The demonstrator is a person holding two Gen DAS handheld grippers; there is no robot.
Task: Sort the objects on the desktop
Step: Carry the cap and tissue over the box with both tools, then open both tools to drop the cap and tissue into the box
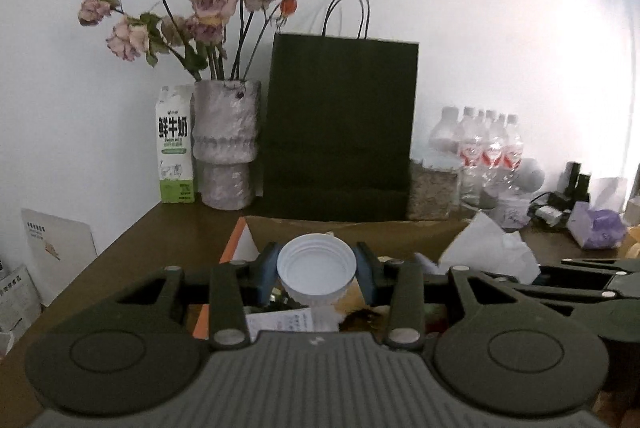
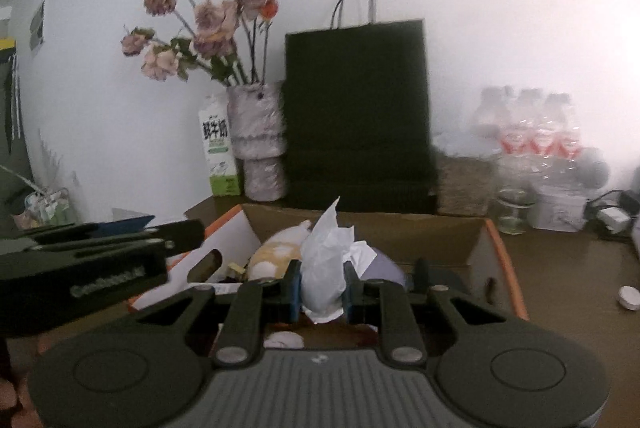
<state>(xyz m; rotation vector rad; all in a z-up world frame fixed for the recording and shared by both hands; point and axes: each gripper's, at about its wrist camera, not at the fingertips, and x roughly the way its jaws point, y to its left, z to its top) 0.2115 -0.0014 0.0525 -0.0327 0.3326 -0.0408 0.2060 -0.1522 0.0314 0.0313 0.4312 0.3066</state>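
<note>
My left gripper is shut on a white ribbed plastic cup, mouth toward the camera, held over an open cardboard box with orange edges. My right gripper is shut on a crumpled white tissue and holds it over the same box. The tissue shows at the right of the left wrist view. Inside the box lie papers, a yellowish soft object and other scraps. The left gripper's body shows at the left of the right wrist view.
On the brown desk against the wall stand a milk carton, a fuzzy vase of dried roses, a dark paper bag, and several water bottles. A purple tissue pack and cables lie right. A small white cap lies on the desk.
</note>
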